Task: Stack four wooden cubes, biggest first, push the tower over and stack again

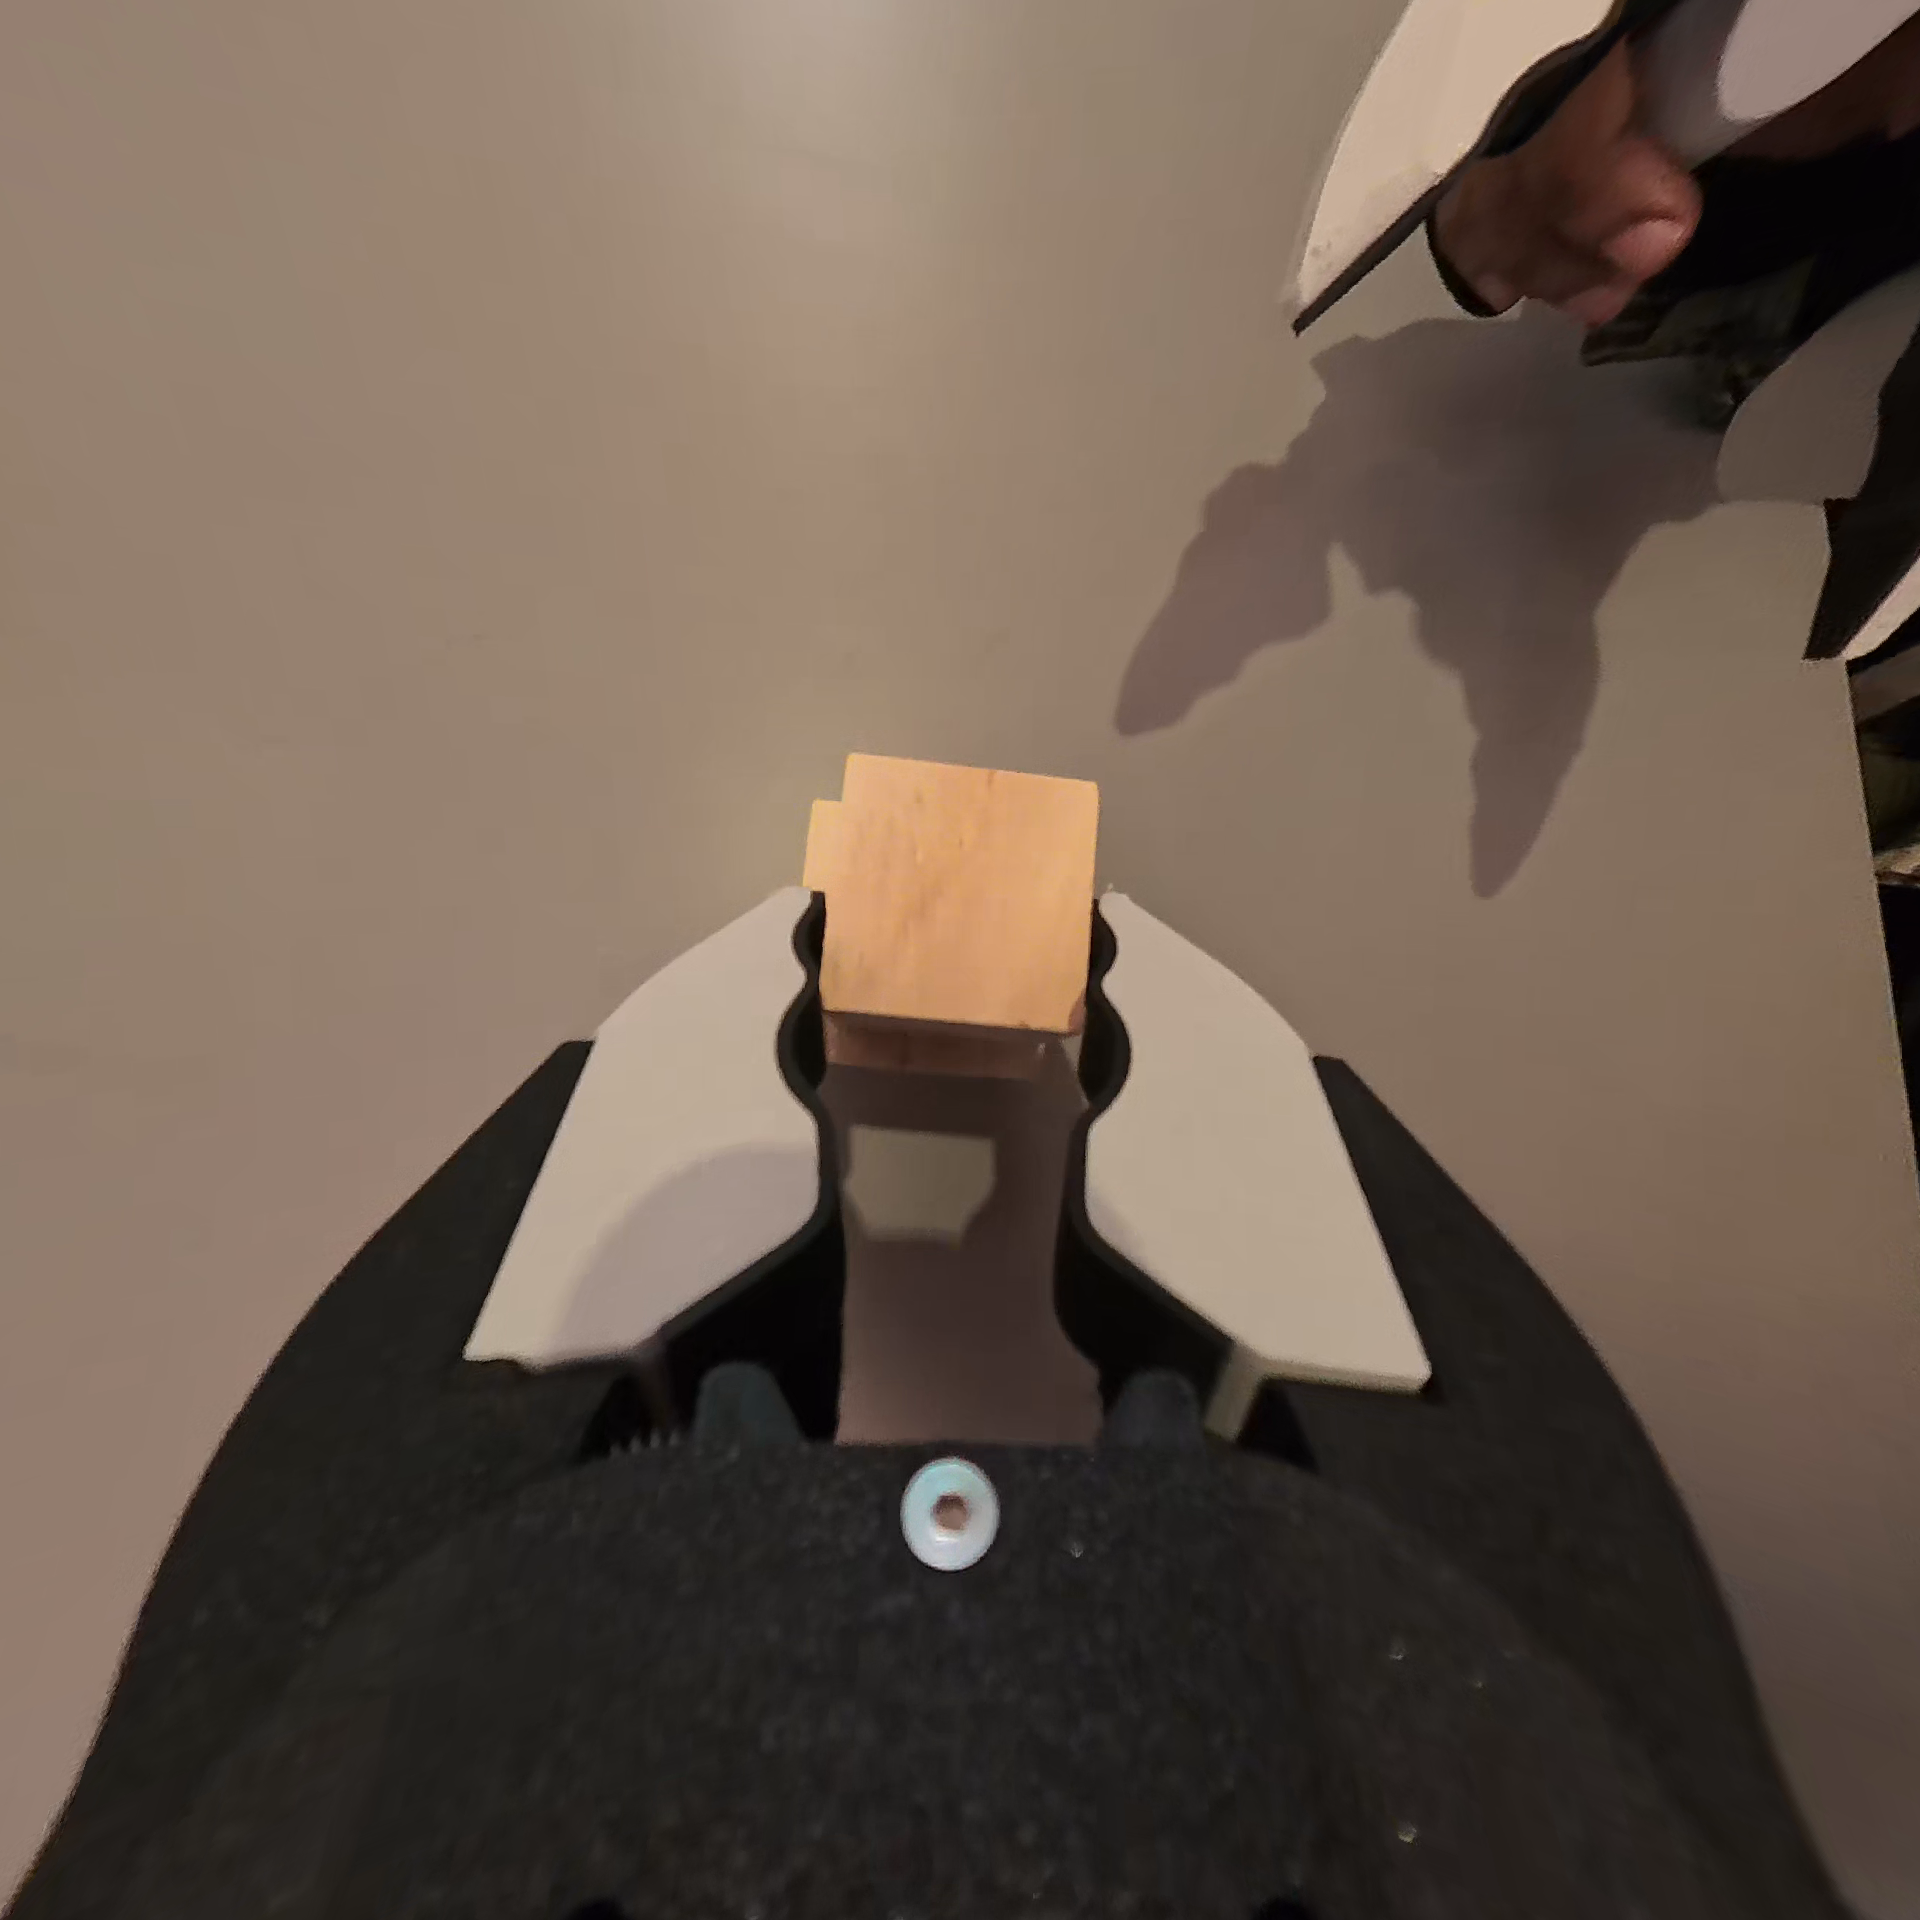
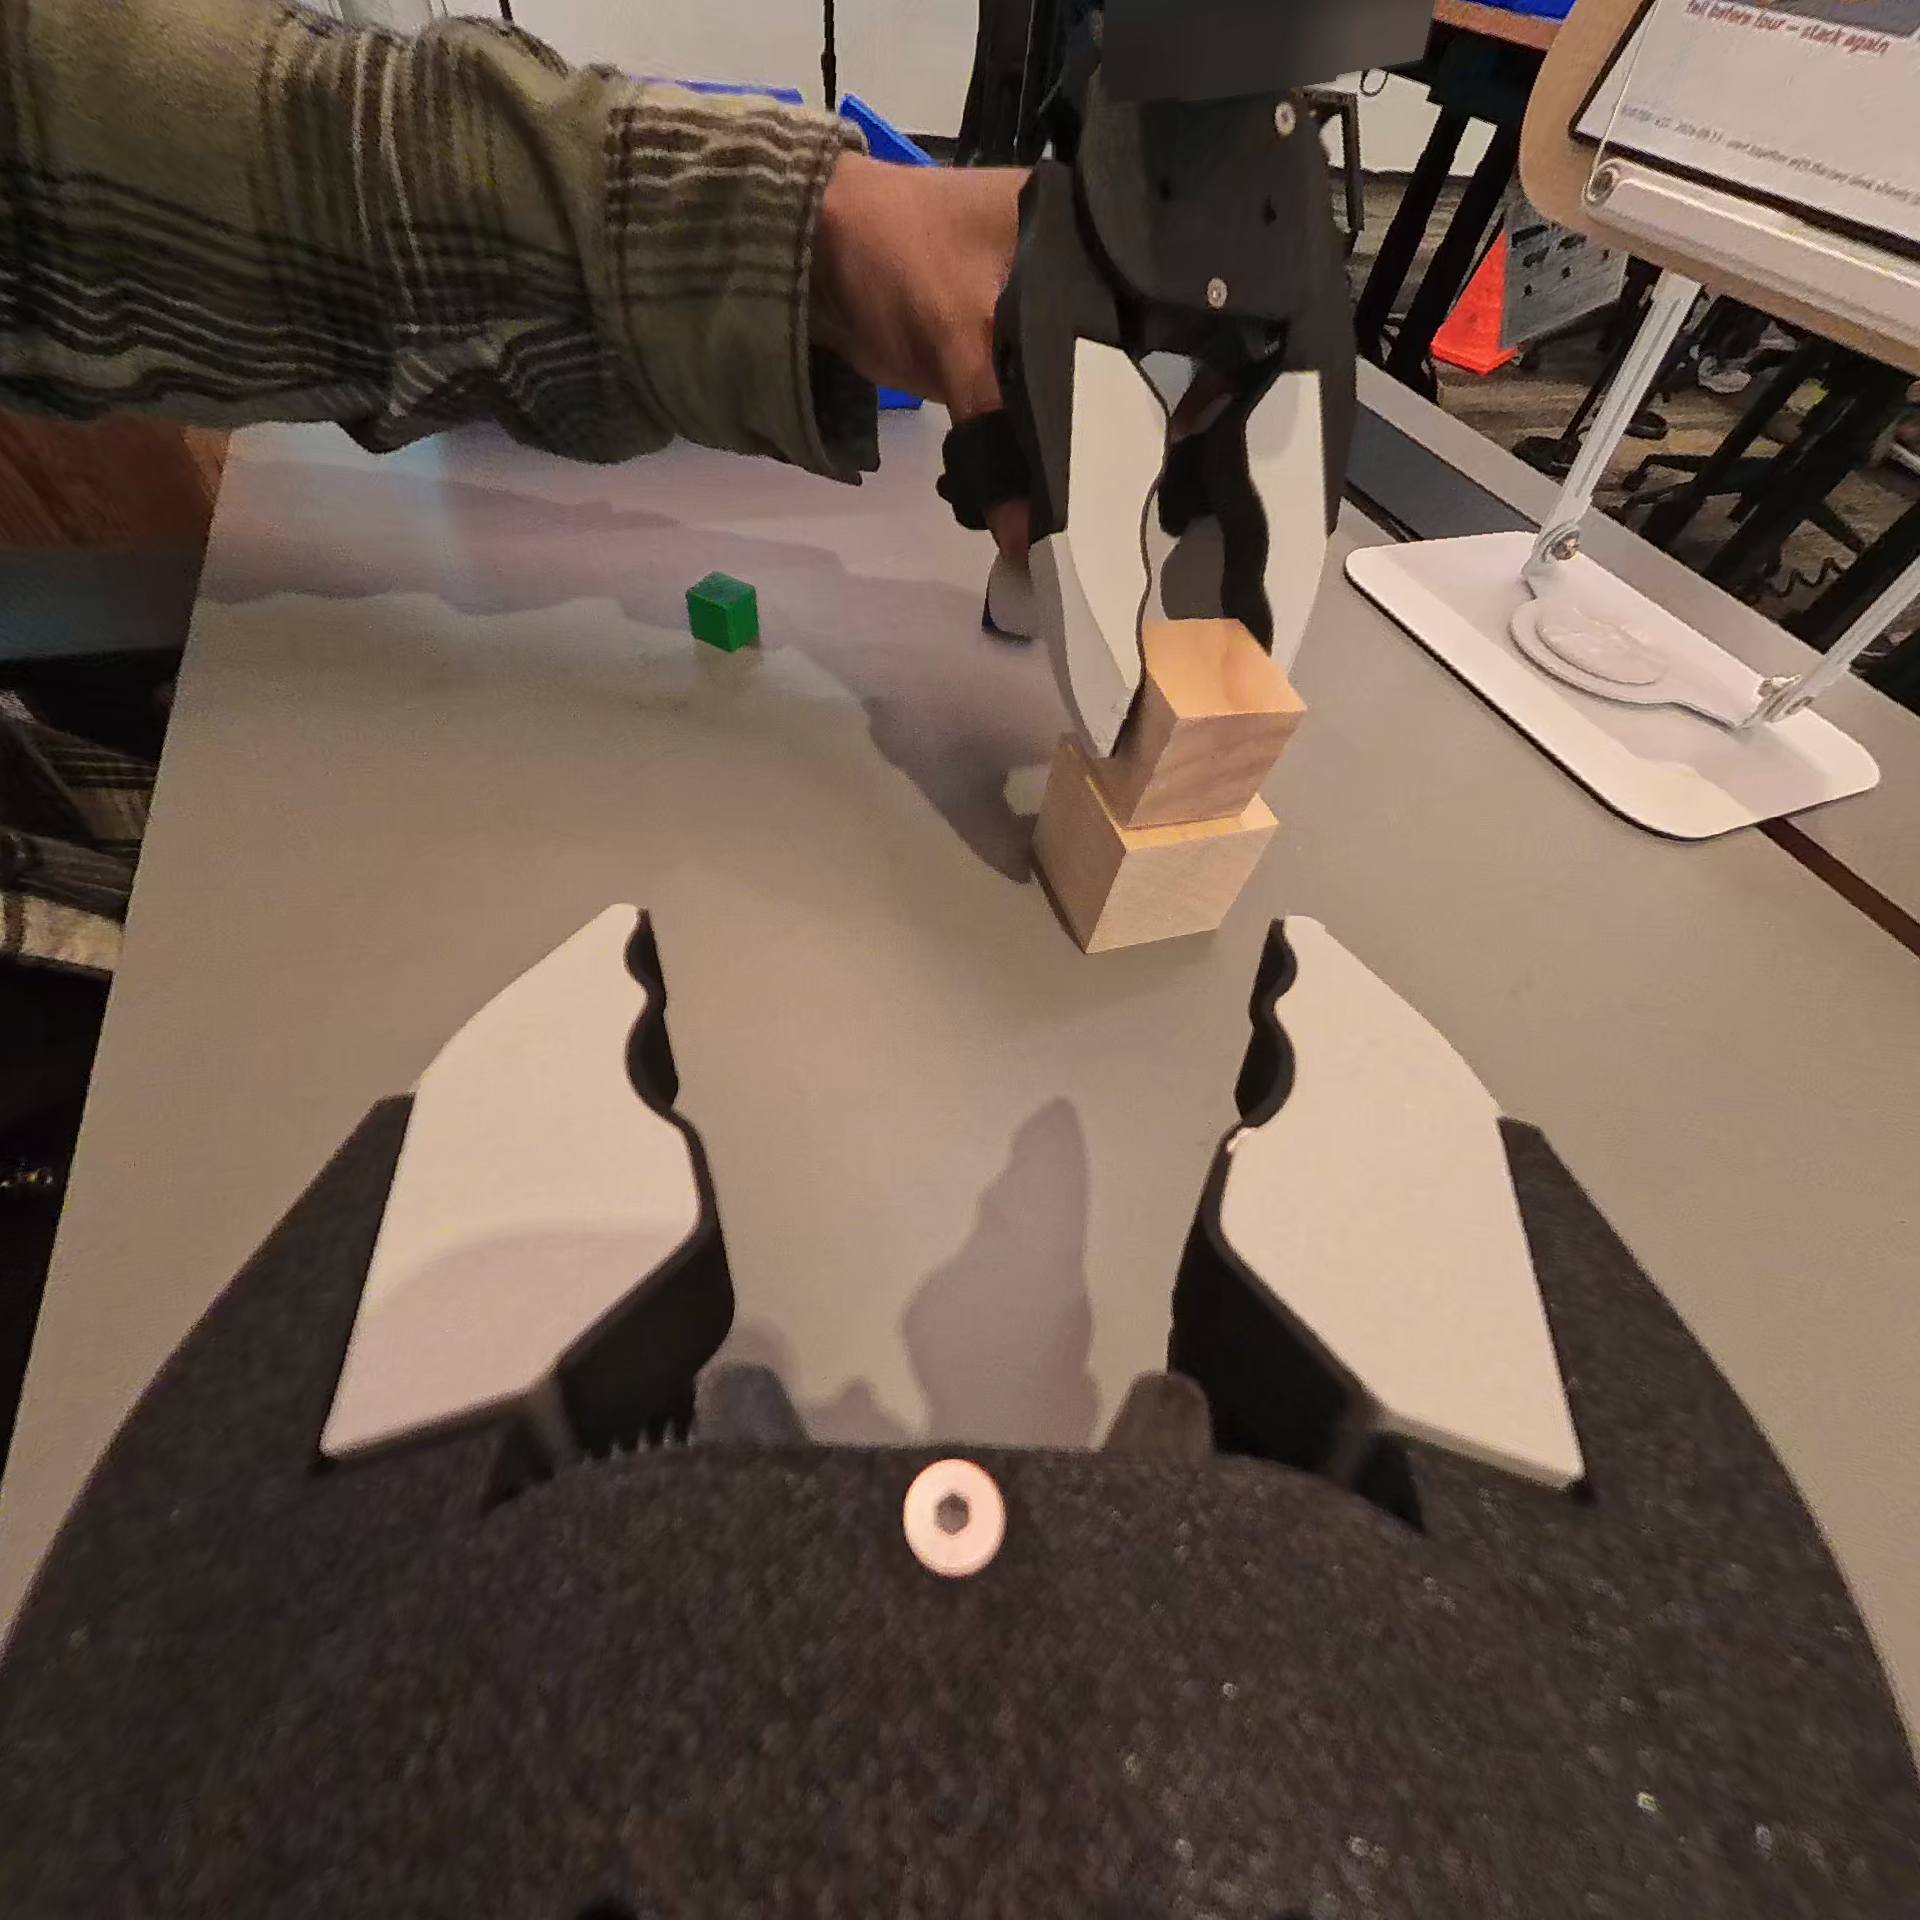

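My left gripper [image 1: 954, 914] is shut on a mid-size wooden cube [image 1: 956, 883]. In the right wrist view the left gripper [image 2: 1195, 696] holds this cube [image 2: 1216, 748] on top of the biggest wooden cube [image 2: 1143, 873], twisted a little against it. From above, only a corner of the big cube [image 1: 826, 842] shows. My right gripper [image 2: 956, 956] is open and empty, low over the grey table [image 2: 520, 831], in front of the stack. A small green cube [image 2: 722, 611] stands at the back left. A small blue thing [image 2: 997, 618] is partly hidden behind the left gripper.
A white stand with a flat base [image 2: 1610, 675] holds a board at the right, near the table's right edge [image 2: 1849, 883]. A person's striped sleeve [image 2: 416, 239] reaches across the back. A small pale thing [image 2: 1027, 790] lies left of the stack.
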Tool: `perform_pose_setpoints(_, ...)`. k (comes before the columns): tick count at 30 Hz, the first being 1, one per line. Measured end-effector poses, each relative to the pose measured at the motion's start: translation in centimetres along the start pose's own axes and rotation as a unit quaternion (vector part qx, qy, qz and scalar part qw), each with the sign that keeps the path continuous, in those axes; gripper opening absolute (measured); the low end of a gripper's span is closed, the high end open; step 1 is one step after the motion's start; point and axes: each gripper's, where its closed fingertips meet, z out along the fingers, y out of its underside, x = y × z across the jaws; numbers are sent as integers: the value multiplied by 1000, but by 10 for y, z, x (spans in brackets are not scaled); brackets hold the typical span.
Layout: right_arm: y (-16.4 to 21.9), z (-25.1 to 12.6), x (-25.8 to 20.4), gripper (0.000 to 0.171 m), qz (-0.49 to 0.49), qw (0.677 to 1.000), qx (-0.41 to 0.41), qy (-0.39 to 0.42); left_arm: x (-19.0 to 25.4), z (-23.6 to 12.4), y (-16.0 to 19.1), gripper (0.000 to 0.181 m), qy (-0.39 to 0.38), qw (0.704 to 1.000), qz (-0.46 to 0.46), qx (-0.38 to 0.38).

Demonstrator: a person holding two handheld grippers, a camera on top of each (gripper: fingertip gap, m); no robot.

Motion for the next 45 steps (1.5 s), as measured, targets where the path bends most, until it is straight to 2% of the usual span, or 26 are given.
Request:
perform_pose_setpoints(13, 5, 5, -1, 107, 10, 1000, -4, -11, 0, 2, 2, 48, 8, 1000, -3, 13)
perform_pose_setpoints(17, 4, 5, -2, 109, 11, 1000, -2, -11, -2, 5, 5, 60, -1, 1000, -9, 13)
perform_pose_setpoints(20, 3, 5, -1, 110, 11, 1000, 1, -9, -2, -5, 4, 64, -6, 999, -19, 30)
perform_pose_setpoints(24, 1, 5, -3, 110, 8, 1000, 2, -10, -3, -37, 8, 70, -43, 997, -35, 58)
perform_pose_setpoints(31, -2, 8, -9, 110, 0, 1000, 4, -20, -1, -100, 53, 68, -128, 987, -61, 79)
perform_pose_setpoints(37, -5, 12, -18, 110, -11, 1000, -4, -27, -15, -118, 104, 68, -171, 974, -123, 77)
perform_pose_setpoints(40, -8, 12, -18, 109, -13, 1000, -4, -24, -24, -121, 121, 68, -217, 957, -172, 80)
perform_pose_setpoints(45, -6, 16, -18, 108, -8, 1000, -7, -27, -31, -119, 136, 62, -279, 907, -289, 128)
